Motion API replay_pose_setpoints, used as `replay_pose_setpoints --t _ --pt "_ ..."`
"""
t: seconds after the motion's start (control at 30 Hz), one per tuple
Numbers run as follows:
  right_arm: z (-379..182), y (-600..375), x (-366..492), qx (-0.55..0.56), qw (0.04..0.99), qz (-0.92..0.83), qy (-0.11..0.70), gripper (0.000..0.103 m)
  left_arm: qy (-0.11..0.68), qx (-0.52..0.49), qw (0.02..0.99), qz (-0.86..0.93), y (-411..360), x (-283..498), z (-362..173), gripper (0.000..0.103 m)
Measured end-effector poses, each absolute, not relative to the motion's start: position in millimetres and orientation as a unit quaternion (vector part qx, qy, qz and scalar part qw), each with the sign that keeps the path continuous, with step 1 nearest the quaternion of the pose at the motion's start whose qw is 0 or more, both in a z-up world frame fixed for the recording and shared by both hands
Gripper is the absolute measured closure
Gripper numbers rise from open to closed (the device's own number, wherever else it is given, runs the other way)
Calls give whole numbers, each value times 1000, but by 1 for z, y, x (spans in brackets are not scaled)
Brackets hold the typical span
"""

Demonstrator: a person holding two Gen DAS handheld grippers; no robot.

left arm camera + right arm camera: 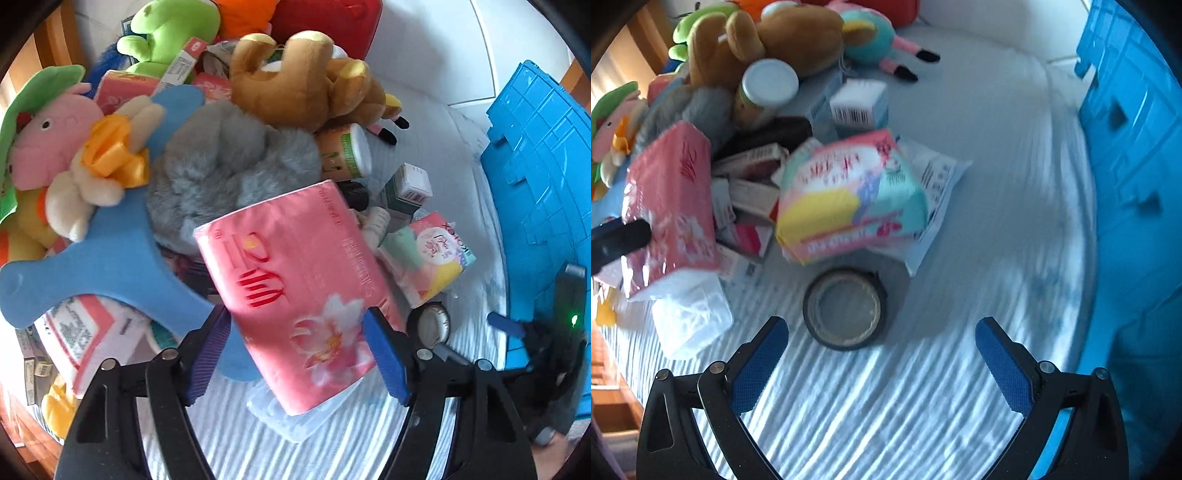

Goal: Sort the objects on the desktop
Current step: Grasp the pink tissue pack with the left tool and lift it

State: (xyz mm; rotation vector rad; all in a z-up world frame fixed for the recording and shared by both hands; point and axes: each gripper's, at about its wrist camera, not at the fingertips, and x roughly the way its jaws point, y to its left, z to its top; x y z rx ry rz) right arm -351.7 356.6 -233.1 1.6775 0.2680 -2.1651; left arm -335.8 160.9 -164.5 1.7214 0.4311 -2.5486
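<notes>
My left gripper [299,343] is shut on a pink tissue pack [295,280] with a flower print and holds it above the pile; the pack also shows at the left of the right wrist view [672,199]. My right gripper [881,349] is open and empty, just in front of a black tape roll [846,308] lying flat on the white cloth. A pastel tissue pack [849,199] lies behind the roll and shows in the left wrist view [428,251]. The right gripper's tip [506,325] shows at the left view's right edge.
A blue plastic crate [1130,147] stands along the right side, also in the left wrist view [543,177]. The pile holds a brown bear [306,81], grey plush [229,162], green plush [170,33], a white-capped bottle [764,92] and small boxes [860,103].
</notes>
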Motion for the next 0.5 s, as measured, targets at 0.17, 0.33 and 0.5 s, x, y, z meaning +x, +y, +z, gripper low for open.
replay_pose_setpoints --t 0.17,0.33,0.5 --pt "-229 369 -345 600 175 -776 86 0 131 559 22 -818 177 -358 -166 17" --pt "-222 379 -337 600 168 -778 77 0 93 564 12 -821 190 -366 -177 9" --pt "-216 375 -325 598 181 -777 75 0 90 558 6 -825 162 -318 -171 16"
